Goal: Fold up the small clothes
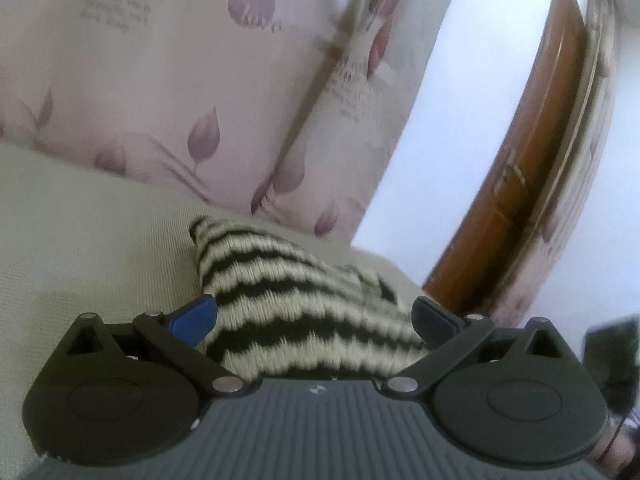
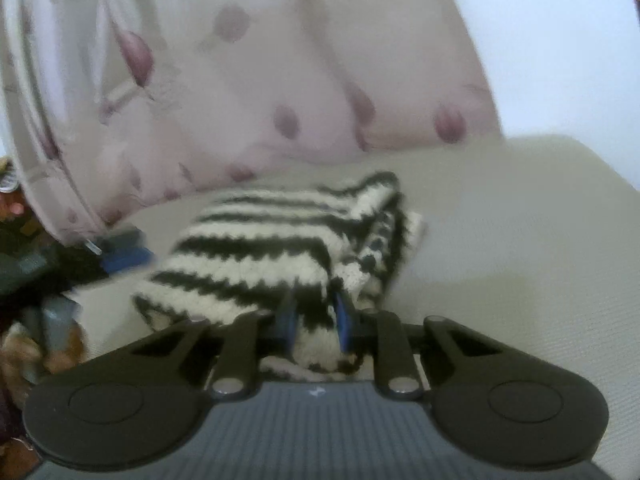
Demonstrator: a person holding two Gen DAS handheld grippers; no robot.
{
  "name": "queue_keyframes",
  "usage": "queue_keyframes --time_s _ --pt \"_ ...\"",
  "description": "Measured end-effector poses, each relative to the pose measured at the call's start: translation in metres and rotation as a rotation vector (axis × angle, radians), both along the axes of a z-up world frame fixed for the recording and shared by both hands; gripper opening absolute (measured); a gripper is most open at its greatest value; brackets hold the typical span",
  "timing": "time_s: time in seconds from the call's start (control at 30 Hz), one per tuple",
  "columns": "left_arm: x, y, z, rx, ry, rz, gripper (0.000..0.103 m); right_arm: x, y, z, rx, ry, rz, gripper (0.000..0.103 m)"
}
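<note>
A small knitted garment with black and cream stripes (image 1: 304,312) lies bunched on a pale cream seat cushion (image 1: 100,240). My left gripper (image 1: 316,318) is open, its blue-padded fingers (image 1: 194,318) standing wide on either side of the near end of the garment. In the right wrist view the same garment (image 2: 272,248) lies partly folded over itself. My right gripper (image 2: 316,318) is shut on the garment's near edge, its blue pads (image 2: 286,320) pinching a striped fold.
Cushions with a pink flower print (image 1: 160,80) stand behind the garment, also in the right wrist view (image 2: 280,80). A brown wooden frame (image 1: 532,184) runs at the right. Mixed clutter (image 2: 36,272) lies beyond the seat's left edge. The cream seat (image 2: 520,220) extends right.
</note>
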State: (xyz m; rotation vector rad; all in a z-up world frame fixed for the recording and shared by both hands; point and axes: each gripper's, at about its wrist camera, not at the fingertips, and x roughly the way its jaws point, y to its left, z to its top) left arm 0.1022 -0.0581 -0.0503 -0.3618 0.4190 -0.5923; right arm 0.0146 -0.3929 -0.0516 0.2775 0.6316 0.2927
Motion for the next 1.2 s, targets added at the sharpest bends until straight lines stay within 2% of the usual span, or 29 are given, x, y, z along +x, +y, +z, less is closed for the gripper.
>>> queue_keyframes --time_s 0.07,0.13,0.23,0.27,0.3,0.33,0.37,0.43,0.5,0.53,0.6,0.67,0.73,0.87,0.97,1.0,1.07,1.13,1.2 --pt "-0.001 -0.005 0.008 0.025 -0.039 0.022 0.1 0.003 0.0 -0.019 0.048 0.057 0.038 0.018" --pt "-0.001 -0.016 0.013 0.075 -0.072 0.009 0.095 0.0 0.004 -0.023 0.077 0.033 0.034 0.018" --pt "0.0 -0.033 0.017 0.104 -0.101 -0.055 0.074 0.004 0.004 -0.024 0.119 0.017 0.023 0.019" --pt "-0.001 -0.04 0.016 0.115 -0.111 -0.078 0.062 0.005 0.004 -0.025 0.12 0.018 0.022 0.019" --pt "0.0 -0.048 0.013 0.136 -0.113 -0.111 0.057 0.006 0.005 -0.027 0.117 0.017 0.023 0.019" --pt "0.002 -0.053 0.008 0.159 -0.1 -0.129 0.056 0.006 0.004 -0.027 0.123 0.017 0.021 0.019" --pt "0.004 -0.056 0.0 0.177 -0.072 -0.143 0.048 0.006 0.004 -0.028 0.129 0.018 0.019 0.019" --pt "0.002 -0.054 -0.015 0.191 -0.04 -0.132 0.046 0.004 0.001 -0.029 0.141 0.021 0.02 0.019" --pt "0.0 -0.047 -0.029 0.204 -0.021 -0.116 0.026 0.0 -0.002 -0.031 0.147 0.019 0.023 0.019" --pt "0.0 -0.04 -0.037 0.172 -0.004 -0.12 0.024 -0.001 -0.004 -0.03 0.15 0.023 0.021 0.019" --pt "0.006 -0.032 -0.041 0.124 0.032 -0.134 0.022 -0.002 -0.008 -0.02 0.156 0.023 -0.002 0.024" --pt "0.009 -0.033 -0.041 0.12 0.041 -0.14 0.021 -0.006 -0.008 0.002 0.14 -0.054 -0.033 0.024" --pt "0.005 -0.033 -0.044 0.122 0.036 -0.149 0.021 -0.002 0.001 0.027 0.082 -0.133 -0.046 0.024" --pt "0.004 -0.029 -0.045 0.099 0.037 -0.15 0.021 0.039 0.029 0.05 -0.087 -0.187 -0.043 0.024" --pt "0.006 -0.026 -0.046 0.083 0.042 -0.152 0.021 0.078 0.041 0.036 -0.153 -0.153 -0.035 0.024" --pt "0.007 -0.027 -0.045 0.08 0.042 -0.151 0.021 0.091 0.044 0.026 -0.171 -0.118 -0.031 0.023" --pt "0.008 -0.025 -0.046 0.072 0.045 -0.15 0.021 0.114 0.048 -0.012 -0.199 0.014 -0.022 0.022" --pt "0.009 -0.023 -0.046 0.06 0.05 -0.151 0.021 0.106 0.045 -0.03 -0.181 -0.067 -0.031 0.022" --pt "0.008 -0.023 -0.046 0.059 0.049 -0.151 0.021 0.103 0.037 -0.028 -0.122 -0.05 -0.043 0.022"
